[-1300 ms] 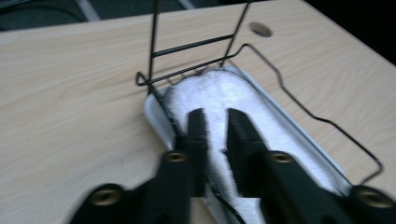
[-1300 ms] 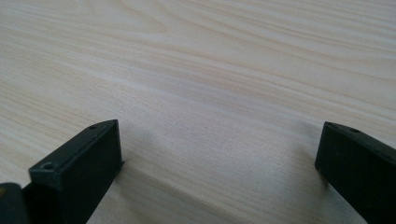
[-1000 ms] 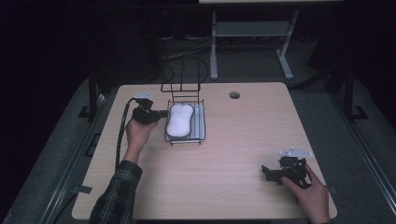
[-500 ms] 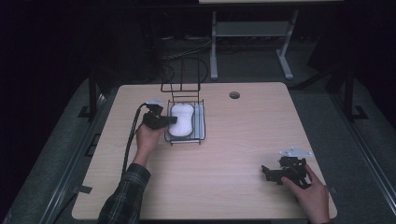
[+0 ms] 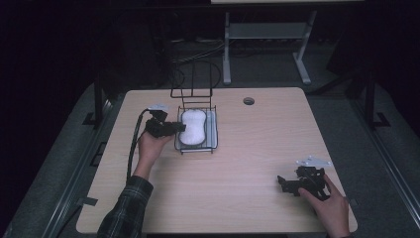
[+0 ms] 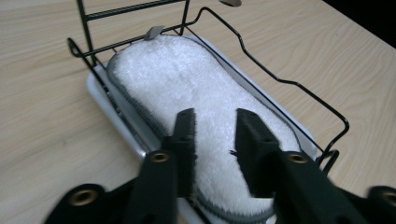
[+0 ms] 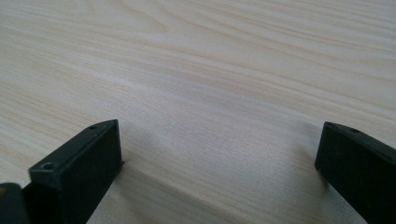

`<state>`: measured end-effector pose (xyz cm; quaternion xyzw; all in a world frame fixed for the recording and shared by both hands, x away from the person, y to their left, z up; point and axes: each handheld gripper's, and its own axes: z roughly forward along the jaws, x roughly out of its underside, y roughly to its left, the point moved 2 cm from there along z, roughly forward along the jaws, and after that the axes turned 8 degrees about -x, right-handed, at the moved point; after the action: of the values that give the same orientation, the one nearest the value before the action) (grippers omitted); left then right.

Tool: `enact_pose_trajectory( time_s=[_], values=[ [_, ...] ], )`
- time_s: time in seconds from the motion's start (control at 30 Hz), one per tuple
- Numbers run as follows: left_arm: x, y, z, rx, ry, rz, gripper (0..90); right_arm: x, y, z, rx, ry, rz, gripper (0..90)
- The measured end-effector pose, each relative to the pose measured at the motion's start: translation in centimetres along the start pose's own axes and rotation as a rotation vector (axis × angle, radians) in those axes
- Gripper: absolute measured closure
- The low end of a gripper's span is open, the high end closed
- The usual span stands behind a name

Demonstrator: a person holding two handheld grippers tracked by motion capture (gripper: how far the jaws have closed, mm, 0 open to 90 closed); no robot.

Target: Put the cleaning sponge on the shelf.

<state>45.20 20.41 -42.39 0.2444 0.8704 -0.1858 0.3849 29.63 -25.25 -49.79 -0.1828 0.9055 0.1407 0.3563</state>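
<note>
**Left gripper parted over the white pad in the wire rack**

At the left of the high view, the left gripper (image 5: pixel 174 127) is held at the near-left edge of the wire rack (image 5: pixel 215 130), its jaws pointed across toward the white pad (image 5: pixel 193 127) lying inside. The pad lies directly ahead of that gripper and just under its tips; its long axis runs away from the person, toward the rack's tall back frame. In the left gripper view the left gripper (image 6: pixel 215 131) is seen to have just been opening: a gap of bare plush shows between the two black jaws, which stand over the pad (image 6: pixel 187 84) without pinching it, so the pad is judged released or not yet seized. Any coming grasp would have to be made across the pad's narrow width, near its closer end.

The pad is made of thick white plush, oblong with rounded ends and a slight waist, edged in grey stitching. It rests in a shallow pale tray (image 6: pixel 108 107) set within the rack (image 6: pixel 289 83) of thin black wire, whose side rail dips and rises.

The table (image 5: pixel 257 148) is of light wood grain, matte and flat.

At the right, the right gripper (image 5: pixel 287 184) is rested on the table, well apart from the rack and much the farther of the two. In the right gripper view, the right gripper (image 7: pixel 219 154) is shown with its jaws spread wide over bare wood (image 7: pixel 210 70), nothing between them.
</note>
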Motion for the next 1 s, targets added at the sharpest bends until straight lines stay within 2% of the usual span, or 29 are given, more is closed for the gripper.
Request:
enact_pose_trajectory(
  time_s=[0.07, 0.13, 0.17, 0.3, 0.33, 0.37, 0.43, 0.57, 0.9, 1.0],
  values=[
    [0.1, 0.2, -0.6, -0.011, 0.003, 0.012, 55.3, 0.0, 0.0, 0.0, 0.0, -0.001, 0.001, 0.0],
    [0.2, 0.2, -0.9, -0.015, 0.002, 0.016, 53.1, 0.0, 0.0, 0.0, 0.0, -0.001, 0.0, 0.0],
    [0.3, 0.2, -1.3, -0.016, 0.001, 0.015, 48.1, 0.0, 0.0, 0.0, 0.0, -0.001, 0.001, 0.0],
    [0.8, 0.2, -2.1, -0.024, 0.027, 0.037, 38.4, 0.0, 0.0, 0.0, 0.0, 0.0, 0.001, 0.0],
    [0.9, 0.2, -2.5, -0.033, 0.036, 0.05, 38.4, 0.0, 0.0, 0.0, 0.0, 0.0, 0.001, 0.0],
    [1.1, 0.1, -3.0, -0.042, 0.019, 0.047, 33.7, 0.0, 0.0, 0.0, 0.0, -0.001, 0.001, 0.0],
    [1.4, 0.1, -3.6, -0.055, 0.019, 0.056, 29.9, 0.0, 0.0, 0.0, 0.0, 0.0, 0.001, 0.1],
    [2.0, 0.0, -4.2, -0.079, 0.04, 0.07, 20.3, 0.0, 0.0, 0.0, 0.0, 0.0, 0.001, 0.1],
    [4.6, -0.4, -7.1, -0.115, 0.026, 0.071, 14.2, 0.0, 0.0, 0.0, 0.0, 0.0, 0.001, 0.0],
    [5.9, -0.7, -8.3, -0.123, 0.019, 0.074, 14.2, 0.0, 0.0, 0.0, 0.0, 0.0, 0.001, 0.1]
  ],
)
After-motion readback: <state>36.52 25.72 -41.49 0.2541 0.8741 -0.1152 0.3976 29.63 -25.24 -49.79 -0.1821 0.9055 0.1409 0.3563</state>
